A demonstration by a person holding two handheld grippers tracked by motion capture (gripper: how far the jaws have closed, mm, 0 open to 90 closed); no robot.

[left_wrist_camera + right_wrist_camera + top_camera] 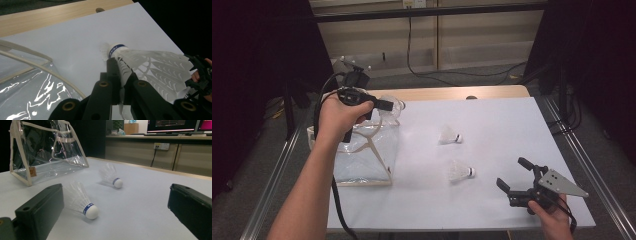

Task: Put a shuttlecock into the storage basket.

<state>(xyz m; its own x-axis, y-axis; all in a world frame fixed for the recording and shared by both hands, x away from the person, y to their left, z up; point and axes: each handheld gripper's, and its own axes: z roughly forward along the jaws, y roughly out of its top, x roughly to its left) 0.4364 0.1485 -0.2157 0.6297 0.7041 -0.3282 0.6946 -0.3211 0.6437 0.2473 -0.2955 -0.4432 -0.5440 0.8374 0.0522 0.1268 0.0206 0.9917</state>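
My left gripper (pixel 384 105) is raised over the table's back left, shut on a white shuttlecock (pixel 395 107). In the left gripper view the jaws (pixel 121 72) pinch the feather skirt of that shuttlecock (pixel 150 65), whose cork points away. Just below stands a clear plastic bag (pixel 367 150) with cream trim and an open top (pixel 30 82). Two more shuttlecocks lie on the white sheet, one mid-table (pixel 449 136) (pixel 111 176) and one nearer (pixel 460 171) (pixel 80 201). My right gripper (pixel 514 175) (pixel 116 195) rests open at the front right, facing the nearer shuttlecock, nothing between its jaws.
A white sheet (pixel 492 125) covers the table, with a strip of wood (pixel 447 93) and a small hole at the back edge. Metal rails run along both sides. Cables trail across the floor behind. The clear bag (pixel 42 152) stands left of the loose shuttlecocks.
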